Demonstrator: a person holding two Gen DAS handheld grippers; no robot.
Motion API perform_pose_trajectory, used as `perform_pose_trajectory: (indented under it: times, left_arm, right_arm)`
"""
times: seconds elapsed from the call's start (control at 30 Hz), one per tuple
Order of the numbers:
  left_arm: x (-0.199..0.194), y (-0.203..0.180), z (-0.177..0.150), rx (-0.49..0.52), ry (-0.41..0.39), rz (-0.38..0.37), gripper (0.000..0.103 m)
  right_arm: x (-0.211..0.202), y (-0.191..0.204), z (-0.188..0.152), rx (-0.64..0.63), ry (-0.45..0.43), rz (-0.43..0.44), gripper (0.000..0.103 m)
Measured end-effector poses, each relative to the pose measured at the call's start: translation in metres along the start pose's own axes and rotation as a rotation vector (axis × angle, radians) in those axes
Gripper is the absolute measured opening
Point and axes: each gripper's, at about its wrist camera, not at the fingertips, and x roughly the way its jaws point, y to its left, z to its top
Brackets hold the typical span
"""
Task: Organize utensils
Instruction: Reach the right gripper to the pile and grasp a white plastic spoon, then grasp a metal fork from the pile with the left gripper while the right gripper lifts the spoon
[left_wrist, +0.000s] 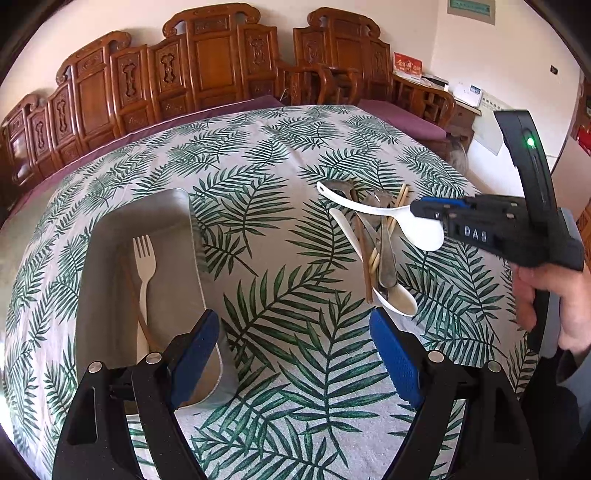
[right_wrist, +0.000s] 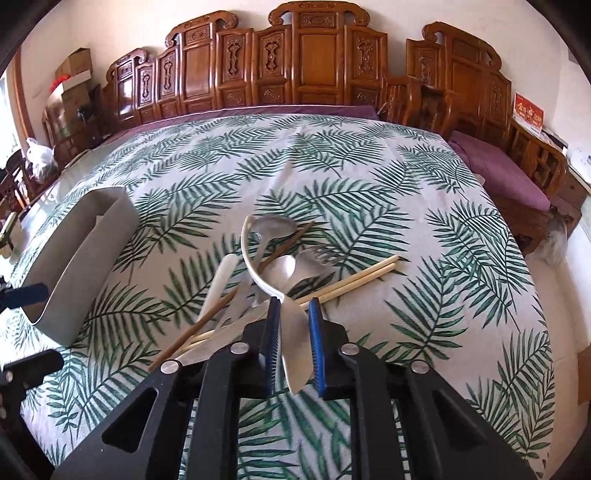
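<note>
Leaf-print surface, carved wooden seats behind.
Far left, grey tray (left_wrist: 110, 236) holding a fork (left_wrist: 144, 258); left gripper (left_wrist: 295, 354) released, empty, nearest the tray; right gripper (right_wrist: 293, 341) clenched on the white spoon (right_wrist: 293, 332), handle pointing away, tray well left of it.

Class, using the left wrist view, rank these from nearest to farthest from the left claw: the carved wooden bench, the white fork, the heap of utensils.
1. White fork: in the grey tray, just ahead-left of the left claw.
2. Heap of utensils: farther out, to the right on the leaf-print cloth.
3. Carved wooden bench: beyond the table, by the wall.
</note>
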Motion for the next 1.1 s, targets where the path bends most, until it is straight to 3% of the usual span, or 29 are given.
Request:
perform_pose_trajectory:
  times: [0.07,0.13,0.27,0.5,0.67,0.9,1.1]
  left_arm:
    - [0.001,-0.003,-0.001,0.003,0.002,0.003,0.080]
    - [0.003,-0.005,-0.001,0.005,0.004,0.004,0.080]
    - [0.007,-0.011,0.001,0.012,0.011,0.011,0.080]
    - [0.016,-0.018,0.003,0.014,0.031,0.016,0.080]
    - [0.026,-0.031,0.014,0.043,0.043,0.001,0.080]
    - [0.050,-0.059,0.034,0.076,0.077,-0.060,0.054]
    - [0.075,-0.086,0.057,0.132,0.103,-0.092,0.036]
  right_arm:
    - [0.004,-0.005,-0.002,0.007,0.020,0.004,0.016]
    - [0.007,-0.006,-0.006,0.006,0.047,0.015,0.008]
    - [0.006,-0.006,-0.010,-0.003,0.056,0.027,0.007]
    - [-0.009,-0.020,-0.009,0.046,0.019,0.064,0.006]
    - [-0.020,-0.039,-0.009,0.102,-0.013,0.041,0.006]
    - [-0.016,-0.057,-0.013,0.119,0.003,-0.009,0.006]
    - [-0.014,-0.078,-0.018,0.177,0.020,0.003,0.006]
